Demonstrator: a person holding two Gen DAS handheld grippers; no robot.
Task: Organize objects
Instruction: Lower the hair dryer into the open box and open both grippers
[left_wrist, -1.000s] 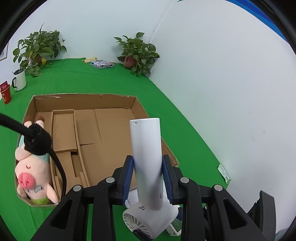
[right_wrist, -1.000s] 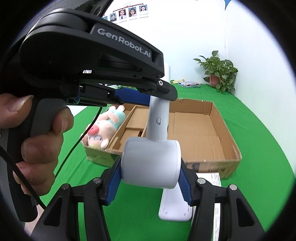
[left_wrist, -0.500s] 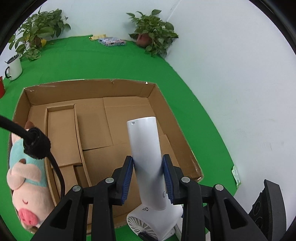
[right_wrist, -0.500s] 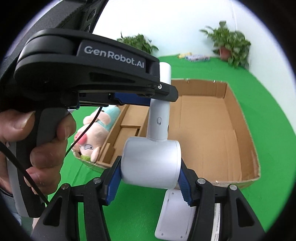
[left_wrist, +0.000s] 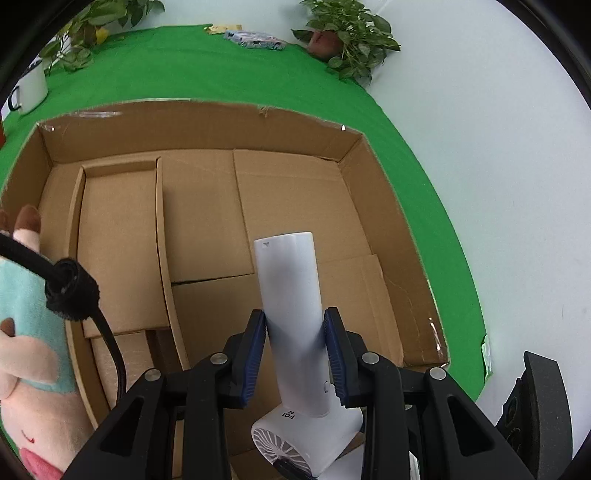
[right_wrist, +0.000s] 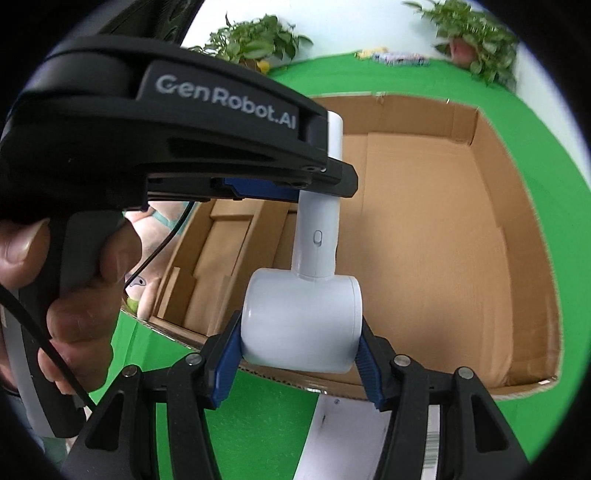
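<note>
A white handheld fan (left_wrist: 291, 314) hangs over the near part of an open cardboard box (left_wrist: 280, 206). My left gripper (left_wrist: 295, 350) is shut on its round handle, blue pads on both sides. My right gripper (right_wrist: 299, 350) is shut on the fan's cylindrical head (right_wrist: 301, 321). In the right wrist view the left gripper (right_wrist: 288, 188) crosses from the left, clamped on the handle (right_wrist: 317, 221), with a hand (right_wrist: 62, 280) around its grip. A pink plush pig (left_wrist: 26, 369) in a teal top lies in the box's left compartment.
Cardboard dividers (left_wrist: 162, 258) split the left part of the box. The box stands on a green cloth (left_wrist: 221, 66). At the back are potted plants (left_wrist: 351, 37), a white mug (left_wrist: 29, 85) and a small packet (left_wrist: 255, 40). A white wall (left_wrist: 498, 147) runs along the right. A white box (right_wrist: 351, 435) lies below the fan.
Both grippers have carried the fan forward and down over the box, tilting more steeply. The box now fills both views, and the pig has slid to the left edge.
</note>
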